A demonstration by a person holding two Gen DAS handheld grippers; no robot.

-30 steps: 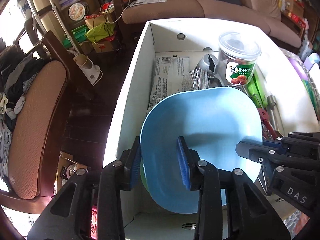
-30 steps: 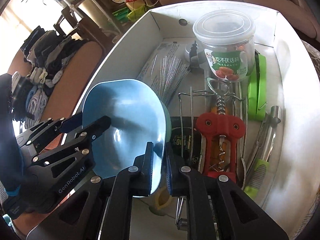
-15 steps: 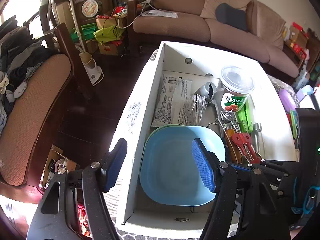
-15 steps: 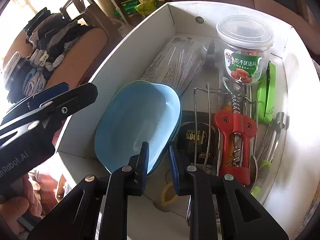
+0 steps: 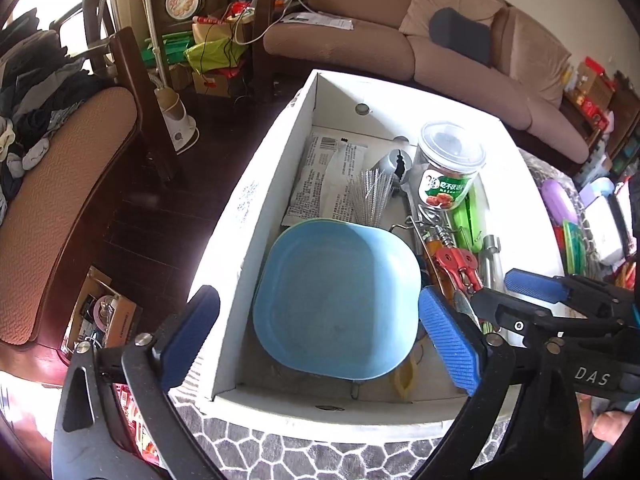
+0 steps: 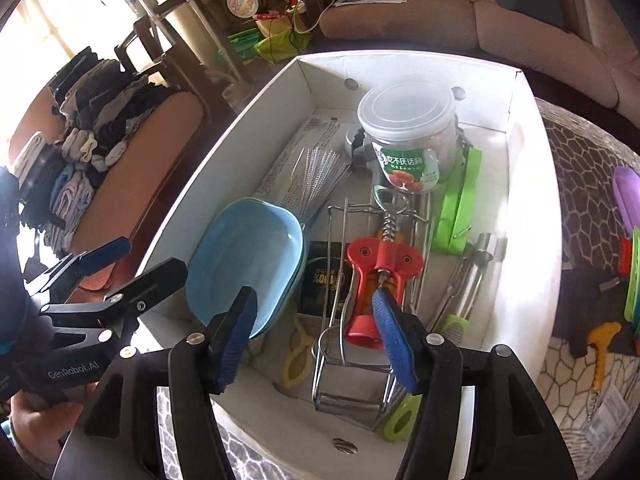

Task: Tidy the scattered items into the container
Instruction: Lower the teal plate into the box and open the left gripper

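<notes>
Resting flat inside the white box (image 5: 256, 216), a blue plate (image 5: 336, 300) sits in the near left corner, stacked on a green plate whose rim just shows. Right of the plate lie a red corkscrew (image 6: 382, 276) and a wire rack (image 6: 352, 344); beyond it stands a jar (image 6: 408, 140). The left hand-held gripper (image 5: 316, 340) hovers above the plate, jaws wide, holding nothing. The right hand-held gripper (image 6: 316, 344) also gapes wide and empty, above the box's near wall.

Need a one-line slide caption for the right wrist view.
Open right tongs above a white box holding a blue plate, red corkscrew and snack jar.
</notes>
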